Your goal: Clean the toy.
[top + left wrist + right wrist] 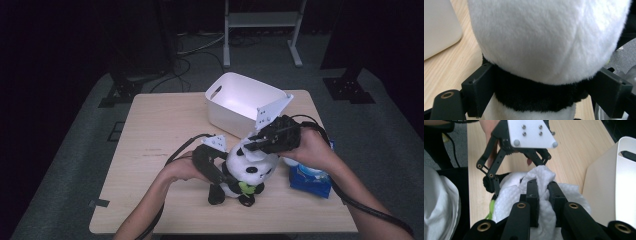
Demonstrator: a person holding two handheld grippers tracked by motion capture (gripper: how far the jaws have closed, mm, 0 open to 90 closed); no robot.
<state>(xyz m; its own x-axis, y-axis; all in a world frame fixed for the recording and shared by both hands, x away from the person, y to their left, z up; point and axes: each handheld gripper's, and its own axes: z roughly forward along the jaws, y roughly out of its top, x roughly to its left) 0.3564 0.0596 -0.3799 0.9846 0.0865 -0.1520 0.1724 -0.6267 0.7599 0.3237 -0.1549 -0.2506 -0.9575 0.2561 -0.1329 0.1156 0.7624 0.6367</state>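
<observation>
A black-and-white panda plush (250, 171) sits upright on the wooden table (160, 130), near its front edge. My left gripper (223, 175) comes in from the left and its jaws clamp the panda's black neck band (536, 98) from both sides, below the white head (549, 37). My right gripper (253, 144) is above the head, shut on a bunched white embossed wipe (510, 200) that lies draped over the head. In the right gripper view the jaws (542, 187) pinch a fold of the wipe, with the left gripper's white plate (531, 132) just beyond.
A white plastic bin (225, 117) stands open at the back middle of the table, close behind the panda. A blue pack of wipes (310, 179) lies at the right, under the right hand. The table's left half is bare wood.
</observation>
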